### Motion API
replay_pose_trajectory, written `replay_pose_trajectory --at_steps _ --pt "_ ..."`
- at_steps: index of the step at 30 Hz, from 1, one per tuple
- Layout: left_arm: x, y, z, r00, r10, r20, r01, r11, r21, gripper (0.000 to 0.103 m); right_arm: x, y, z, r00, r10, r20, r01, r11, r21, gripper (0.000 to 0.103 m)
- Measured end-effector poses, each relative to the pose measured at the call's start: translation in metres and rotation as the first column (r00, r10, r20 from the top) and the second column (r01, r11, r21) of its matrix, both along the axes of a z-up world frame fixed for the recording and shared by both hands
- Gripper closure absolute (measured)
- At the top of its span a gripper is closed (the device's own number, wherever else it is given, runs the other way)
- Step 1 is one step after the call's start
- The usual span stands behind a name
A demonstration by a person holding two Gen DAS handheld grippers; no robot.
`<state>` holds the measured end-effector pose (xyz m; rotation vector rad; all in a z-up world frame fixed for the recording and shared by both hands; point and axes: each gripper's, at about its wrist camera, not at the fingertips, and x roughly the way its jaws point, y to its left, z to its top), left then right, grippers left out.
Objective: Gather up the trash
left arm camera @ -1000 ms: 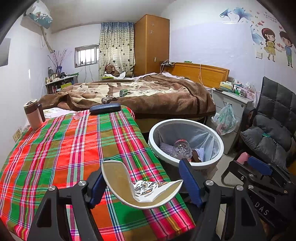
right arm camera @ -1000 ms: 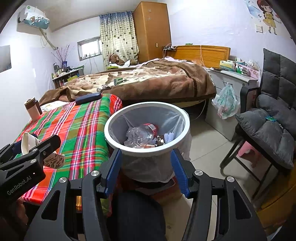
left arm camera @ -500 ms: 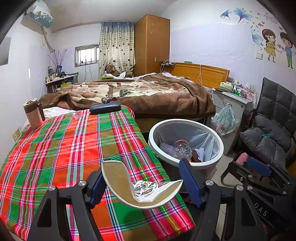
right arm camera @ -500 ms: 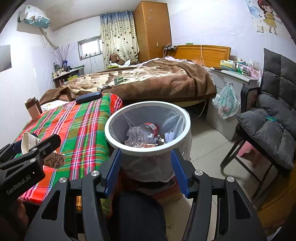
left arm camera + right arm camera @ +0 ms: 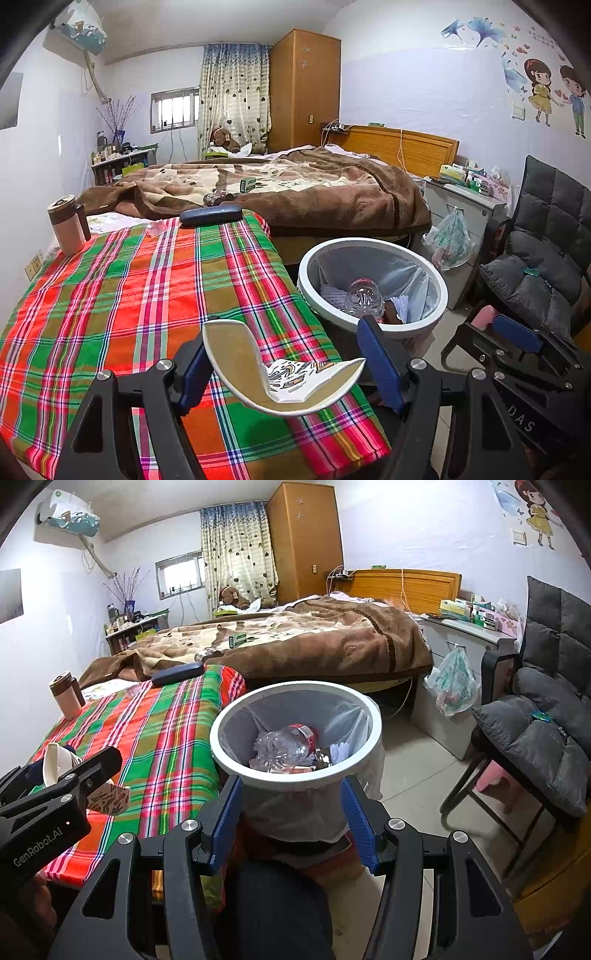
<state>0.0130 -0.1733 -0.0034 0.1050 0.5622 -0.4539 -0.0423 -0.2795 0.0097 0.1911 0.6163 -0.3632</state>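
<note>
Between the left gripper's (image 5: 284, 365) wide-spread blue pads sits a crushed paper cup (image 5: 275, 373), apparently touching only the left pad, above the plaid tablecloth (image 5: 129, 295). Light, flimsy, springy: squeeze across its folded walls. The right gripper (image 5: 291, 819) is open, empty, before the trash bin (image 5: 375, 716).

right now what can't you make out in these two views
- Left wrist view: whether the left gripper pinches the crushed paper cup or merely brackets it; the cup hides the contact.
- Right wrist view: the trash bin below its rim, covered by the bag and the right gripper.
- Both views: trash beneath the plastic bottle.
- Print on the small green box on the bed, too small.
</note>
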Motion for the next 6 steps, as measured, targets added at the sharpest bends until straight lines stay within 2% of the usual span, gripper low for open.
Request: replay_pose_trajectory --at_steps 6 --pt "0.0004 -0.0008 -0.0017 1.000 -0.004 -0.004 0.004 1.000 -0.005 0.030 0.0000 0.0004 -0.0002 1.000 0.000 -0.001 0.000 1.000 0.000 0.047"
